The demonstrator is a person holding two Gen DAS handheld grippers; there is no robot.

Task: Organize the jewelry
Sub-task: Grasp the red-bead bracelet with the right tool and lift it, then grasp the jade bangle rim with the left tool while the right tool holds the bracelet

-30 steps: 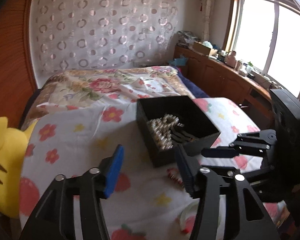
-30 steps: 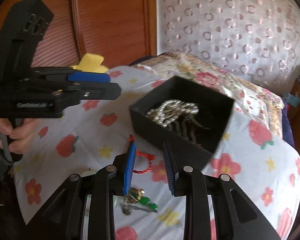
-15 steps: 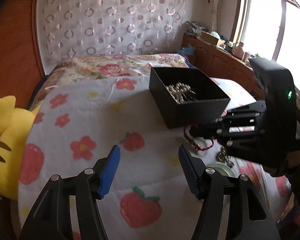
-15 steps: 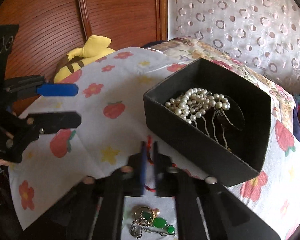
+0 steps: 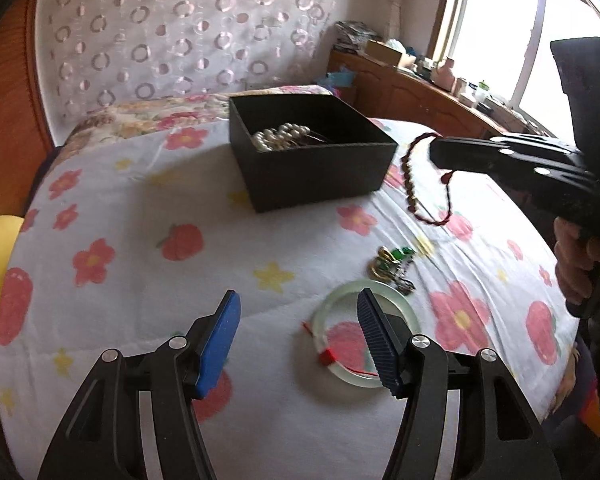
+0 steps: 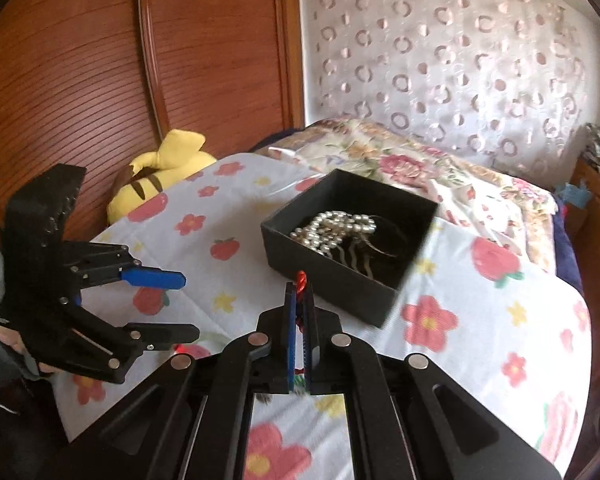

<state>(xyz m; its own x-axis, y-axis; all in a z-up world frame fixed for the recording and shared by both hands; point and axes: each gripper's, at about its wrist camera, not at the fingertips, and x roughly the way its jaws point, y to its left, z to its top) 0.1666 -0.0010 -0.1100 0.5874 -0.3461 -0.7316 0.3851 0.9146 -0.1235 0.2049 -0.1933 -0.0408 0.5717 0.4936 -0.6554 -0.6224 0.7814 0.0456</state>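
A black box (image 5: 312, 160) holding a pearl necklace (image 5: 278, 136) sits on the flowered bedspread; it also shows in the right wrist view (image 6: 348, 248). My right gripper (image 6: 299, 300) is shut on a red cord bracelet (image 5: 424, 184), which hangs in the air to the right of the box. My left gripper (image 5: 298, 340) is open and empty, just above a pale green bangle (image 5: 362, 340). A green and gold trinket (image 5: 392, 264) lies between the bangle and the box.
A yellow plush toy (image 6: 160, 176) lies at the bed's left edge by the wooden wardrobe (image 6: 100, 80). A wooden counter (image 5: 420, 92) with clutter runs under the window on the right. The bed's front edge is close below the grippers.
My right gripper has shut on the red cord bracelet and lifted it off the bedspread. My left gripper has moved right, over the green bangle.
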